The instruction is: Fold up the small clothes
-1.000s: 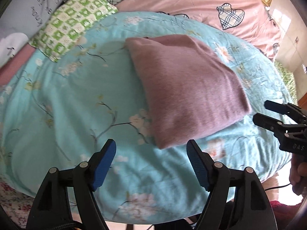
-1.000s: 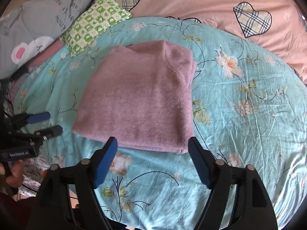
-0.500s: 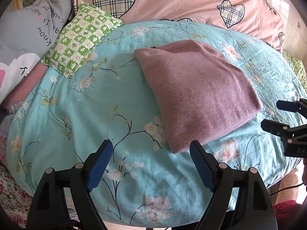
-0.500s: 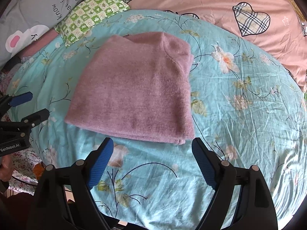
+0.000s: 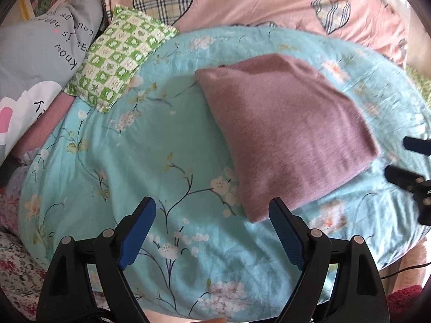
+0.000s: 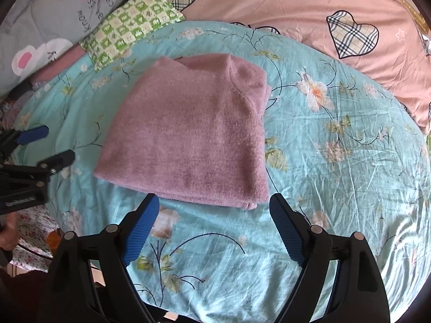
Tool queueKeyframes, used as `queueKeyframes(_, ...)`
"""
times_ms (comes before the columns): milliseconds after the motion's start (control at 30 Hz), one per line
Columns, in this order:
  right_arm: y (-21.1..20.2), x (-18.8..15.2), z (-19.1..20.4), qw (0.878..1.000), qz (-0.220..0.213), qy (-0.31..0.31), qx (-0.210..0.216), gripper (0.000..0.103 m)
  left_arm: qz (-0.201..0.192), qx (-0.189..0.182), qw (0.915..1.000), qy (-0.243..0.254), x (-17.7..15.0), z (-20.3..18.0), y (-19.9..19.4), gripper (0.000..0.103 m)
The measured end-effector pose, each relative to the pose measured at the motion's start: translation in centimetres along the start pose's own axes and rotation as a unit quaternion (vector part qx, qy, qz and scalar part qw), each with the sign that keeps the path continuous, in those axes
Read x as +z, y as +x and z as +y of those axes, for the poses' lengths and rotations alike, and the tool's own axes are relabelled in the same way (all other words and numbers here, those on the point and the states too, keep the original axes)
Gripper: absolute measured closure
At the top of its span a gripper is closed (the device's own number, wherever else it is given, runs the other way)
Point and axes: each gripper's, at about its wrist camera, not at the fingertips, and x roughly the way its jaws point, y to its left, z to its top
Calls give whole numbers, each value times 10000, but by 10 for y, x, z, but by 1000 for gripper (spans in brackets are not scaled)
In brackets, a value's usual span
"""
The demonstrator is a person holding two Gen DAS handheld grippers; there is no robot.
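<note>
one folded mauve sweater, two tongs, one green checked pillow

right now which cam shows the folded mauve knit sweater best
The right wrist view: the folded mauve knit sweater sits centred and sharp, all edges and the sleeve seam visible. The left wrist view shows it whole too, but off to the right, skewed and blurred.

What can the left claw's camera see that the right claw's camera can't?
Only the left view shows a dark red fuzzy cloth at the bottom right corner. Only the right view shows a person's hand below the left claw, and the sweater's sleeve seam. Both show the folded sweater, the teal flowered quilt, the green checked pillow and two empty claws; the left one is opening.
</note>
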Motion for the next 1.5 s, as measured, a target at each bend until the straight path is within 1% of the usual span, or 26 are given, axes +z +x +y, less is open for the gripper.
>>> queueKeyframes(67,1,0,-5,9999,-18,112,69,18,130,150,9998,-2,2,-1,5,17)
queueKeyframes(167,3,0,-17,9989,-34,375,264,17,95,224,9997,-64,3,-1,7,17)
queueKeyframes(233,5,1,-24,9977,-33,560,382,17,52,204,9997,-88,4,-1,7,17)
queueKeyframes(367,10,0,-31,9957,-43,743,555,16,-41,1,9999,-96,6,-4,7,17)
queueKeyframes(500,18,0,-35,9956,18,705,620,16,-8,-152,9998,-97,10,-9,12,17)
queueKeyframes(600,23,0,-38,9951,53,715,679,16,27,-200,9997,-114,13,-12,16,17)
queueKeyframes(800,28,3,-43,9946,-37,656,799,16,37,-217,9997,-106,19,-15,25,17)
queueKeyframes(1100,41,17,-55,9931,-83,656,967,16,13,-206,9997,-95,29,-20,33,17)
queueKeyframes(1500,56,35,-53,9923,-52,450,1153,16,35,-277,9993,-244,36,-20,40,16)
